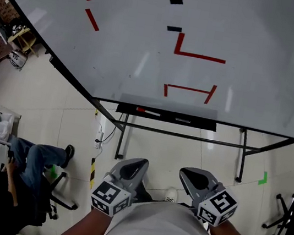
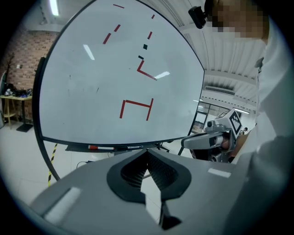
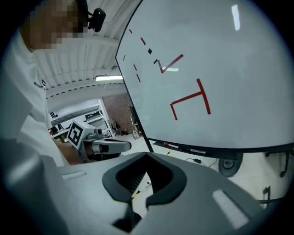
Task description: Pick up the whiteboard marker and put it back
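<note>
Reaching the whiteboard marker [image 1: 148, 111] on the tray [image 1: 193, 122] means first opening the right gripper [image 1: 196, 179], clenched empty like the left gripper [image 1: 135, 166].

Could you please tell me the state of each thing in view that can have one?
Marker: lying flat in the tray, not held.
Left gripper: fingers together, empty.
Right gripper: fingers together, empty.
Whiteboard: standing, with red marks on it.
</note>
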A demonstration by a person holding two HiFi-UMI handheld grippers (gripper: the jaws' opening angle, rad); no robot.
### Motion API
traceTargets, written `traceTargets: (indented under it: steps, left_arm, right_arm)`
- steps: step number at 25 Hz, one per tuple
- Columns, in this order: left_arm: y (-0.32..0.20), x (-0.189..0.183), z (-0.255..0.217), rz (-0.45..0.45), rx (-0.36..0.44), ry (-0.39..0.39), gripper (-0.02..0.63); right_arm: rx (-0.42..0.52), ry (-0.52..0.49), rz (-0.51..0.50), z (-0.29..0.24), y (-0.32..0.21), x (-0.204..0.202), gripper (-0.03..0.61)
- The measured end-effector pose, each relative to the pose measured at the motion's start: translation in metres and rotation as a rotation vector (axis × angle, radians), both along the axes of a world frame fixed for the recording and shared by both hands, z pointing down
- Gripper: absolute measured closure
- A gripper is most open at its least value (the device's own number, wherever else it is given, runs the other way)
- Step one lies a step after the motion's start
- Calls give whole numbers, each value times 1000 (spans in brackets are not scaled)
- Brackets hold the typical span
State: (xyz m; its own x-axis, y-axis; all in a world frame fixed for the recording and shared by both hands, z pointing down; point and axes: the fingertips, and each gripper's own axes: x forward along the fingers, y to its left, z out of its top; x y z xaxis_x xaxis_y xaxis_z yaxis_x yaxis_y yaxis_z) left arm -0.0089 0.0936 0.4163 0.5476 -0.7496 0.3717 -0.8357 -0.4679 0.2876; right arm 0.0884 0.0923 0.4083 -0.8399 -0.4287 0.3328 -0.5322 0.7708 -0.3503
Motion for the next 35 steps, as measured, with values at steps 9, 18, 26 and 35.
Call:
traceTargets:
  steps: [9, 18, 26, 35]
  left_arm:
    - [-83, -56, -5, 188, 34, -2, 597]
    - [-124, -84, -2, 295, 36, -7, 597]
    - [-136, -76, 5, 258, 28, -18, 597]
    - [-146, -66, 35, 261, 74, -253, 597]
  right_arm:
    - [14, 51, 173, -3, -67, -48, 577]
    - [23, 65, 264, -11, -102, -88, 577]
    - [2, 84, 221, -4, -118, -78, 577]
    - [1, 96, 155, 0, -125, -57, 577]
